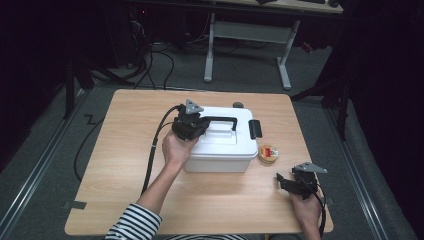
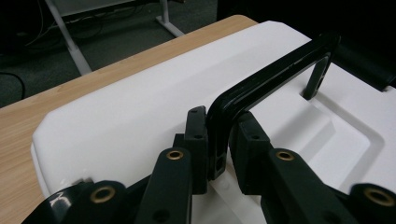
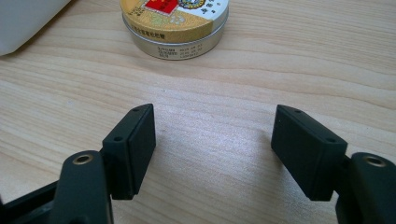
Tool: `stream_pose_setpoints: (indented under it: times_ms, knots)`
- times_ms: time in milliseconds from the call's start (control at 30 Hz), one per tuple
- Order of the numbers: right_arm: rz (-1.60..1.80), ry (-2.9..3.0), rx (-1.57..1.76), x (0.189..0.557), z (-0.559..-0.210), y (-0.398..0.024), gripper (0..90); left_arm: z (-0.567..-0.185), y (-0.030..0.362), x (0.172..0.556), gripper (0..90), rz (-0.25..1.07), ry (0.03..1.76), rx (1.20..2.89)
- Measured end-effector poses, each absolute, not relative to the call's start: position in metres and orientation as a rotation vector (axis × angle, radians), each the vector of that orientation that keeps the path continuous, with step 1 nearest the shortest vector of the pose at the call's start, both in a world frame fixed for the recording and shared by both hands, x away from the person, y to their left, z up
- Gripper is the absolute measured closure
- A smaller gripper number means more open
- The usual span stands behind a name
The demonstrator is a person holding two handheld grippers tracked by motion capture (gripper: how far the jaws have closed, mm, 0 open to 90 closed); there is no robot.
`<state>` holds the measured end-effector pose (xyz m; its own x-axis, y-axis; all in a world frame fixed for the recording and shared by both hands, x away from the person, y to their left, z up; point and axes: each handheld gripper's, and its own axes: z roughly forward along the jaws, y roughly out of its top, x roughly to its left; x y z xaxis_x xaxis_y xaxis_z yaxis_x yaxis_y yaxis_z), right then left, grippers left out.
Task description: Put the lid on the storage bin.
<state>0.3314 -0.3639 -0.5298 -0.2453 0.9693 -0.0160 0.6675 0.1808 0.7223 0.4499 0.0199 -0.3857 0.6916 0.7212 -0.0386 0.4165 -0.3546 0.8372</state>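
Fingers over wooden table, dim room.

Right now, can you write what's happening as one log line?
left gripper: shut on black handle of white box | right gripper: open, above table | round tin: beside box, untouched

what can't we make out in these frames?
- Round tin: top cut off by the right gripper view's upper edge; label print too small in the high view.
- White box: contents hidden by its closed lid.
- Black handle: near end hidden between the left tool pads.
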Motion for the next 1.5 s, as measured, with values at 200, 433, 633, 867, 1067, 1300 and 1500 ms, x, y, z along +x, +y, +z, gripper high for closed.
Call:
stream_pose_setpoints:
  times_ms: [200,433,633,867,1067,1300,1500]
  knots:
    - [0.833,1.983,1.534,0.331,-0.530,-0.364,30.9,-0.383,0.020,0.449,78.2,0.421,0.864,1.993]
    - [0.833,1.984,1.534,0.331,-0.530,-0.364,30.9,-0.381,0.021,0.448,78.6,0.415,0.841,1.992]
    - [0.833,1.983,1.534,0.331,-0.530,-0.364,30.9,-0.378,0.021,0.447,78.9,0.413,0.819,1.996]
    - [0.833,1.983,1.535,0.331,-0.530,-0.364,30.9,-0.374,0.023,0.447,79.3,0.405,0.794,1.995]
    - [0.833,1.983,1.534,0.331,-0.530,-0.364,30.9,-0.374,0.024,0.447,79.7,0.385,0.787,1.994]
    - [0.833,1.983,1.535,0.331,-0.530,-0.364,30.9,-0.373,0.026,0.447,80.1,0.376,0.770,1.994]
    - [0.834,1.983,1.535,0.331,-0.530,-0.364,30.9,-0.370,0.031,0.448,80.2,0.363,0.771,1.973]
